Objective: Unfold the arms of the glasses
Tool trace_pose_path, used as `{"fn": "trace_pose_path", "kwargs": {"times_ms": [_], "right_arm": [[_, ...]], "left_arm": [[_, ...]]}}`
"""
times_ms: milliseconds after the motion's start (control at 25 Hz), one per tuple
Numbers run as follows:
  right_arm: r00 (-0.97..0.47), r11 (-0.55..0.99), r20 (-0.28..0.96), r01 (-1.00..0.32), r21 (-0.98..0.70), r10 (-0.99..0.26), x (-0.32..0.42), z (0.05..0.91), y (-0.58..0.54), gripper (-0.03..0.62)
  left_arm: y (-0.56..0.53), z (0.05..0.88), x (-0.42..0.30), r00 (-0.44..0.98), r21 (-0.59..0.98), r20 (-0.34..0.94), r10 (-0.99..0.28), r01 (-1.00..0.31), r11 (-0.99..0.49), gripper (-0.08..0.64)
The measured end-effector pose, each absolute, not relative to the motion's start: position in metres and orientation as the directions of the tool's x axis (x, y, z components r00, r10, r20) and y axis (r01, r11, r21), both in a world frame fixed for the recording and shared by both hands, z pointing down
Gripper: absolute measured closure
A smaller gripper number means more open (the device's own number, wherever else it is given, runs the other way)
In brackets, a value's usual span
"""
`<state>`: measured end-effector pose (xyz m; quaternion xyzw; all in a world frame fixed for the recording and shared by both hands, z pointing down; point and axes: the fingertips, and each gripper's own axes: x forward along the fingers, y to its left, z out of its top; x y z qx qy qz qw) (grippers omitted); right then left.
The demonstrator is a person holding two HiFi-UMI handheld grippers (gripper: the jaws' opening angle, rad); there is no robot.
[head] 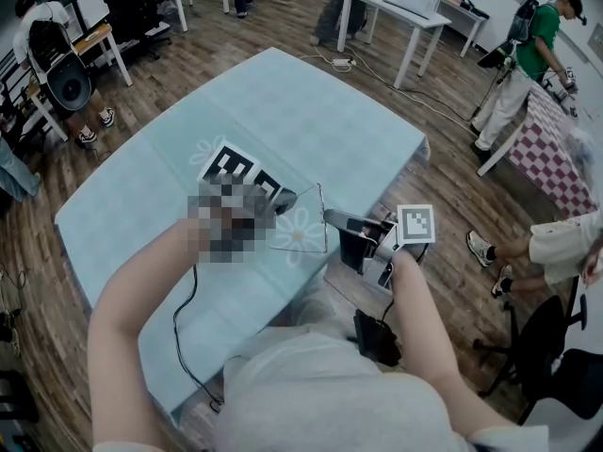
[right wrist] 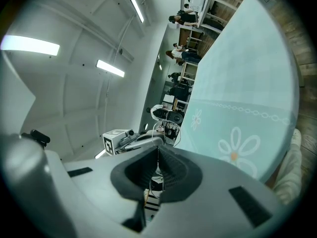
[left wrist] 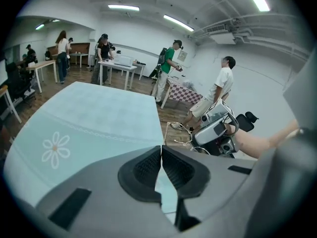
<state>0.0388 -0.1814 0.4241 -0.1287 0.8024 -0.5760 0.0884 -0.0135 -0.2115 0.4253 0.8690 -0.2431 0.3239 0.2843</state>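
Note:
The glasses [head: 322, 203] are a thin wire frame held in the air over the near edge of the pale blue table [head: 283, 111]. My left gripper [head: 285, 199] is shut on one thin wire part; in the left gripper view the wire [left wrist: 164, 133] rises straight out of the closed pads [left wrist: 148, 167]. My right gripper [head: 328, 217] faces it from the right, level, and is shut on the frame's other side. In the right gripper view the wire frame [right wrist: 166, 130] sits just past the closed jaws, with the left gripper [right wrist: 138, 140] close behind it. The two grippers are almost tip to tip.
The tablecloth has daisy prints [head: 300, 234]. A black cable [head: 184, 328] hangs from the left gripper over the table's near edge. White tables [head: 391, 8], a checkered table [head: 556, 149] and several people stand around. A black chair [head: 556, 365] is at the lower right.

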Motion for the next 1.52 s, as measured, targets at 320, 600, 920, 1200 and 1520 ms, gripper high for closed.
{"fn": "trace_pose_path", "kwargs": {"times_ms": [320, 600, 920, 1200, 1520], "right_arm": [[-0.951, 0.295, 0.011, -0.107, -0.950, -0.309, 0.036, 0.427, -0.179, 0.581], [-0.952, 0.292, 0.008, -0.101, -0.951, -0.305, 0.039, 0.423, -0.187, 0.581], [-0.949, 0.284, -0.002, -0.093, -0.954, -0.316, 0.043, 0.420, -0.189, 0.581], [-0.943, 0.277, -0.009, -0.089, -0.957, -0.333, 0.046, 0.421, -0.190, 0.581], [-0.926, 0.260, -0.020, -0.085, -0.962, -0.378, 0.053, 0.424, -0.195, 0.581]], "left_arm": [[-0.215, 0.424, -0.020, 0.600, 0.078, 0.731, -0.324, -0.545, -0.835, 0.543], [-0.223, 0.423, -0.017, 0.497, -0.240, 0.757, -0.424, -0.392, -0.888, 0.543], [-0.226, 0.419, -0.012, 0.439, -0.531, 0.703, -0.560, -0.201, -0.823, 0.546], [-0.224, 0.420, -0.010, 0.425, -0.599, 0.680, -0.598, -0.149, -0.787, 0.546], [-0.226, 0.423, -0.013, 0.434, -0.558, 0.690, -0.579, -0.192, -0.808, 0.430]]}}
